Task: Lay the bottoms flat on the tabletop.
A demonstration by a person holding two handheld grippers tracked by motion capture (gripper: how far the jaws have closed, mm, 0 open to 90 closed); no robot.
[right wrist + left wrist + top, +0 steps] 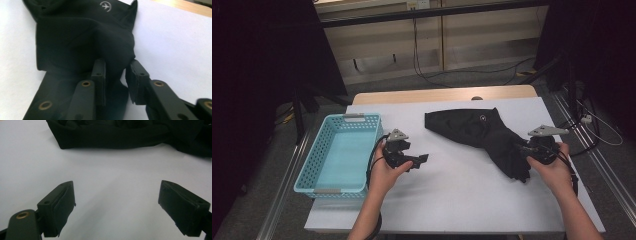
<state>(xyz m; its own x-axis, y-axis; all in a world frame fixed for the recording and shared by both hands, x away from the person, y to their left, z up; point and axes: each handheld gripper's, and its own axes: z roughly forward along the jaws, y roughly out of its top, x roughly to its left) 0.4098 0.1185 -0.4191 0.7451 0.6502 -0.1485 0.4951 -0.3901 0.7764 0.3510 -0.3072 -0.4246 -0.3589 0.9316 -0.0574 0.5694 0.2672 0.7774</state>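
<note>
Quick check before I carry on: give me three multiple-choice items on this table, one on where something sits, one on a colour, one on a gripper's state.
1. Where does the basket sit on the table?
A. At its left edge
B. At its right edge
C. On the black garment

2. What colour is the basket?
A. Red
B. Light blue
C. Yellow

3. How does the left gripper stand?
A. Shut on the garment
B. Shut on the basket rim
C. Open over bare table

Key:
1 A: in the high view the basket lies at the table's left side, beside the left gripper.
2 B: its perforated walls and floor are light blue.
3 C: the left gripper view shows the jaws wide apart with bare white table between them, the black garment farther off.
</note>
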